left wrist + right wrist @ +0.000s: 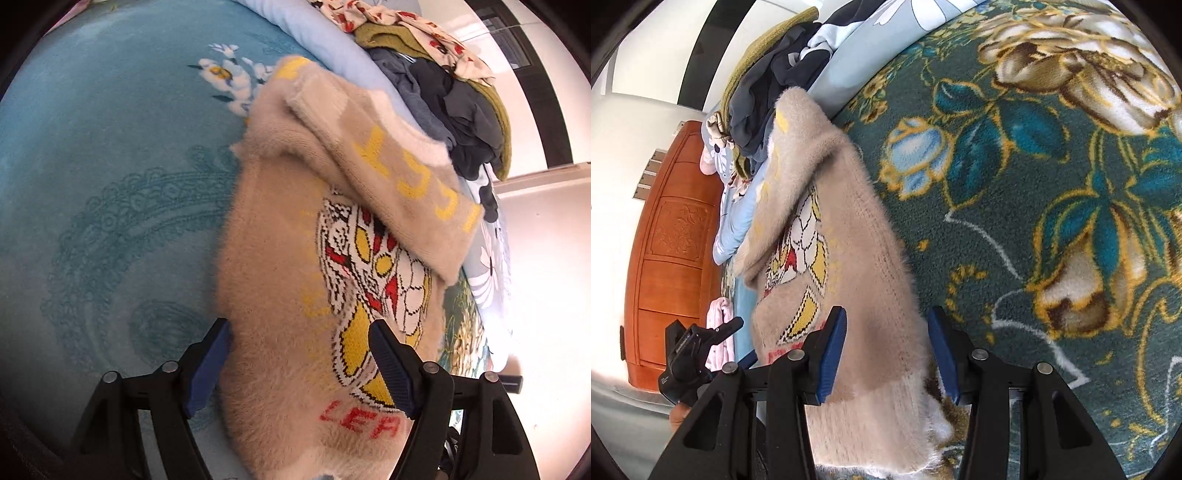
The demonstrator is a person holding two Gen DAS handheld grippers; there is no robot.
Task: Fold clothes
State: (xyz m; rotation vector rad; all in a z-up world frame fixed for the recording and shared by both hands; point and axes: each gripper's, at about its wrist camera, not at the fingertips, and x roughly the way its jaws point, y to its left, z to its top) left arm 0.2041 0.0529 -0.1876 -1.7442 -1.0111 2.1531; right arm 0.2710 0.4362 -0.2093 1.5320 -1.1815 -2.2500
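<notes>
A fuzzy beige sweater [280, 280] with a cartoon figure and red letters lies flat on a teal blanket [110, 184]. One sleeve [388, 166] with yellow letters is folded across its chest. My left gripper [301, 343] is open, its blue-padded fingers astride the sweater's lower body. In the right wrist view the same sweater [849, 229] runs away from the camera over a dark green floral blanket [1034, 184]. My right gripper [886, 325] is open around the sweater's edge near the white hem [886, 417]. The left gripper [690, 354] shows at the lower left, held by a hand.
A pile of unfolded clothes [443, 85] in dark grey, olive and a floral print sits beyond the sweater on a light blue duvet [332, 48]. An orange wooden cabinet [672, 240] stands past the bed's edge. A pink cloth [718, 321] lies near that edge.
</notes>
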